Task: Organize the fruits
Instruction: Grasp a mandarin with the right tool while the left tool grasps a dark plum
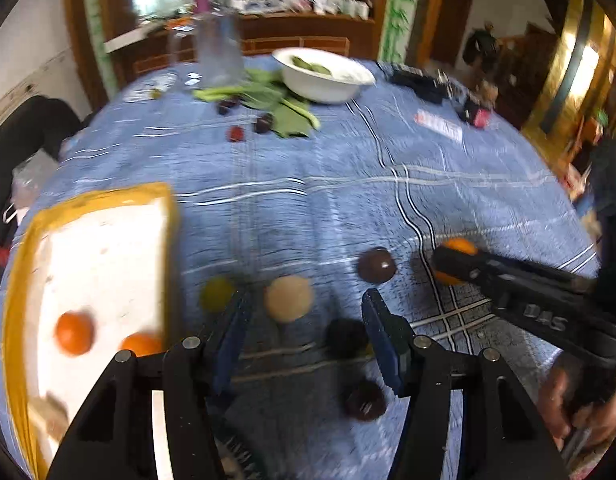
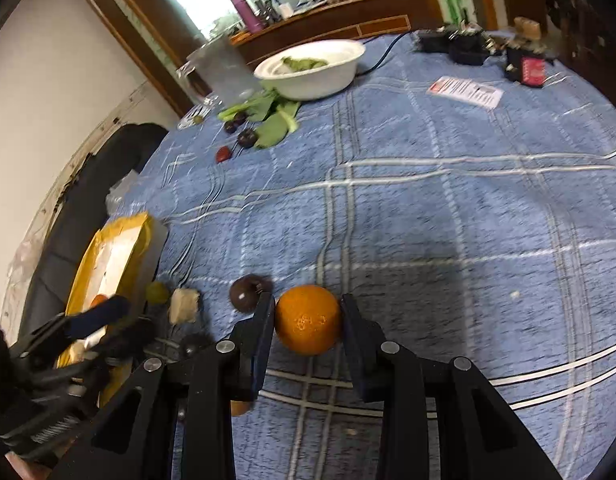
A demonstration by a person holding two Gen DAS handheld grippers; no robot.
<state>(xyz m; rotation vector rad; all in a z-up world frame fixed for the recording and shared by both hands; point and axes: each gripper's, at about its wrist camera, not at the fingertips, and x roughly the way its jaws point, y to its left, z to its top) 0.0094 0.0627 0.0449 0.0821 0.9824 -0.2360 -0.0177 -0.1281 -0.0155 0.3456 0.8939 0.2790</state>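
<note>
An orange sits between the right gripper's fingers. Two more oranges lie in the yellow-rimmed white tray. On the blue plaid cloth lie a green fruit beside the tray, a pale round fruit and dark plums.

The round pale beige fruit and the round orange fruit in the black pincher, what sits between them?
A round dark brown fruit, seen in the left wrist view on the blue checked tablecloth.
</note>
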